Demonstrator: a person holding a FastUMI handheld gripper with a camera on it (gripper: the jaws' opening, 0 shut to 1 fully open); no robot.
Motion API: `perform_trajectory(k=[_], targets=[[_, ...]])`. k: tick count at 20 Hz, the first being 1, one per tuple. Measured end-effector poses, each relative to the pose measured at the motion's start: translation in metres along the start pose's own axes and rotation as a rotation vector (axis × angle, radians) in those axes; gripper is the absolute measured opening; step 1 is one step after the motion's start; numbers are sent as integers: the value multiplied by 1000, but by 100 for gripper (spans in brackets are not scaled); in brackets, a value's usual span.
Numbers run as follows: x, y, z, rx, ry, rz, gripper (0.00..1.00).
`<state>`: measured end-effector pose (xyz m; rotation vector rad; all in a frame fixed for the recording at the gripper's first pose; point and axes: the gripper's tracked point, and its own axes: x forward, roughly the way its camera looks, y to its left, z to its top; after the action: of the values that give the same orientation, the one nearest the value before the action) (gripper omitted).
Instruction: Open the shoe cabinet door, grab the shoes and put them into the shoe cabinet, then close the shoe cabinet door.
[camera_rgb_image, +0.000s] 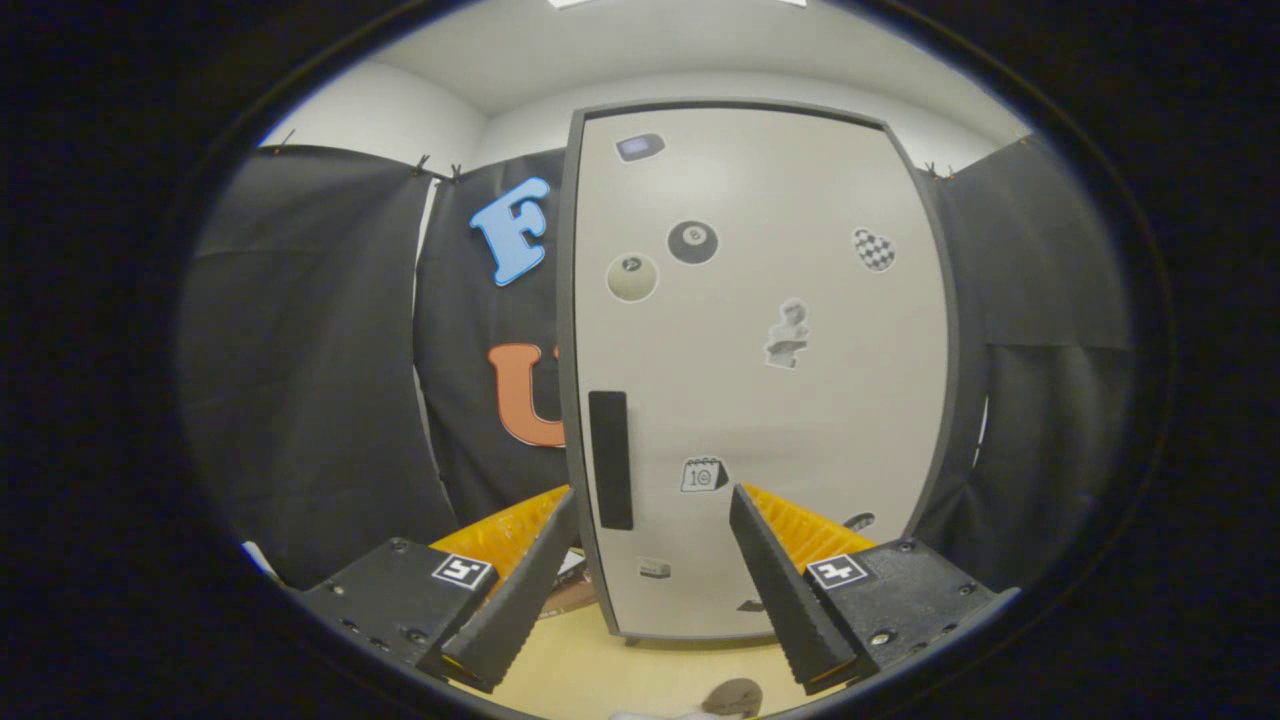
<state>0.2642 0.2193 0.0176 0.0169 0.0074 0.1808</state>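
With fingers spread and empty, gripper (655, 500) level before shut shoe cabinet door (760, 370), its dark handle (610, 460) vertical.

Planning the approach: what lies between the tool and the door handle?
Nothing: in the gripper view the open tool faces the handle on the shut door.

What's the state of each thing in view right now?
cabinet door: shut, upright, stickers on its front
door handle: untouched, beyond and between the fingers
hand-held gripper: open, holding nothing, aimed at the door's lower part
table: cabinet stands on it
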Motion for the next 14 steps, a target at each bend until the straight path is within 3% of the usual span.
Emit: perform_trajectory(k=[8, 10, 14], targets=[[90, 19, -16, 34, 65, -6, 95], [97, 21, -18, 28, 71, -4, 87], [101, 19, -25, 49, 91, -18, 60]])
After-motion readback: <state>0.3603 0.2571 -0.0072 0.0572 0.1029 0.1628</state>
